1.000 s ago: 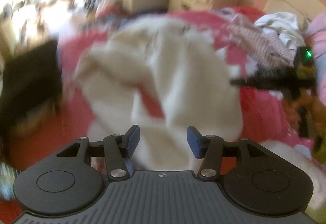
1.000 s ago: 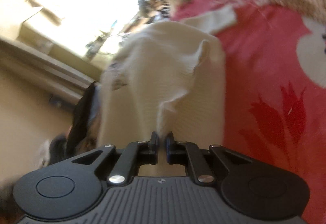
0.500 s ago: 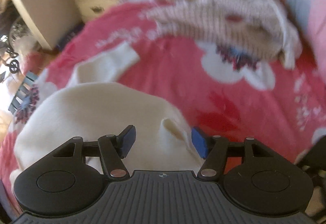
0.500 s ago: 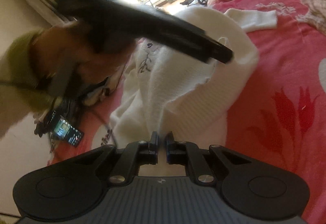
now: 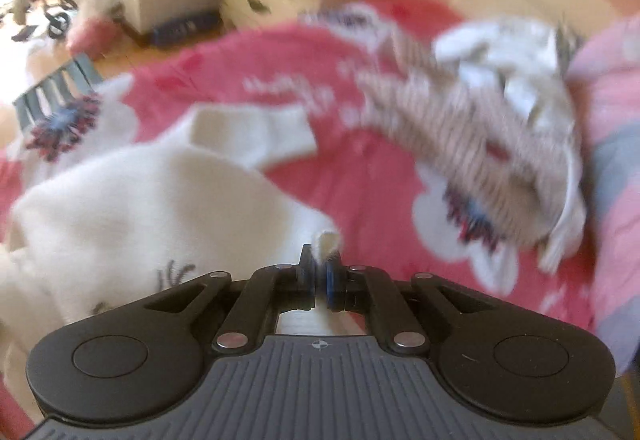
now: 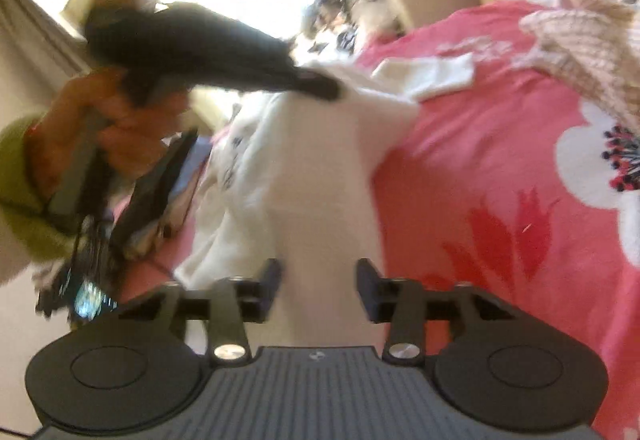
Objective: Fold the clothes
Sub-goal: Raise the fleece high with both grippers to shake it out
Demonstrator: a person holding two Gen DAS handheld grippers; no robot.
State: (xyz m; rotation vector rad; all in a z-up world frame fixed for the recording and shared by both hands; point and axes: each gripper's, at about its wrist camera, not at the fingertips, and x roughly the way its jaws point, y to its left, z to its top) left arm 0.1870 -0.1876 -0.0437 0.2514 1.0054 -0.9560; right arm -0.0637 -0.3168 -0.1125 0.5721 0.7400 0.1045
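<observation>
- Our left gripper pinches a fold of the white sweater, which lies on the red bed cover.
- Our right gripper hangs open above the sweater.

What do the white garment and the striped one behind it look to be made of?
White garment: a soft, matte knit or fleece, going by its thick rounded folds and ribbed cuff; blur leaves it open. The left claw pinches its edge. Striped garment: a ribbed or fine-striped knit, beige and white, matte; the lines run across it in both views.
</observation>
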